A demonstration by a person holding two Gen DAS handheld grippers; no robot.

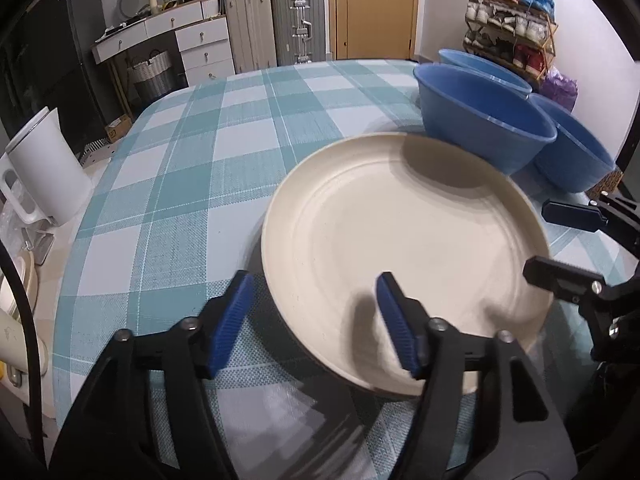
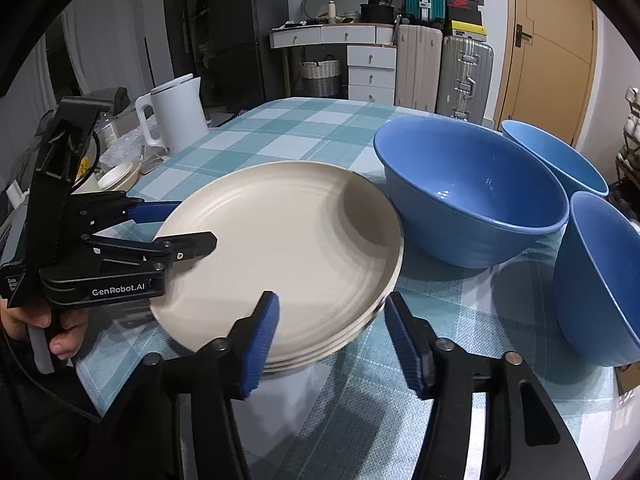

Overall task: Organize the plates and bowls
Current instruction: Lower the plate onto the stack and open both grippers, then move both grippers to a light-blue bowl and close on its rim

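Observation:
A stack of cream plates (image 1: 400,232) (image 2: 288,232) lies on the checked tablecloth (image 1: 200,160). My left gripper (image 1: 316,320) stands open astride the stack's near rim, with one blue pad outside the plate and the other over its inside, neither pressing. From the opposite side my right gripper (image 2: 332,340) is open too, and the stack's edge sits between its pads untouched. Each gripper shows in the other's view: right gripper (image 1: 560,246), left gripper (image 2: 188,226). Three blue bowls stand beside the plates: a large bowl (image 2: 472,192), a far bowl (image 2: 556,156) and a near bowl (image 2: 600,280).
A white kettle (image 1: 44,168) (image 2: 176,116) stands at the table's left edge among small clutter. A person's hand (image 2: 60,332) holds the left gripper's handle. Suitcases (image 2: 464,76) and drawers (image 2: 372,68) stand beyond the table.

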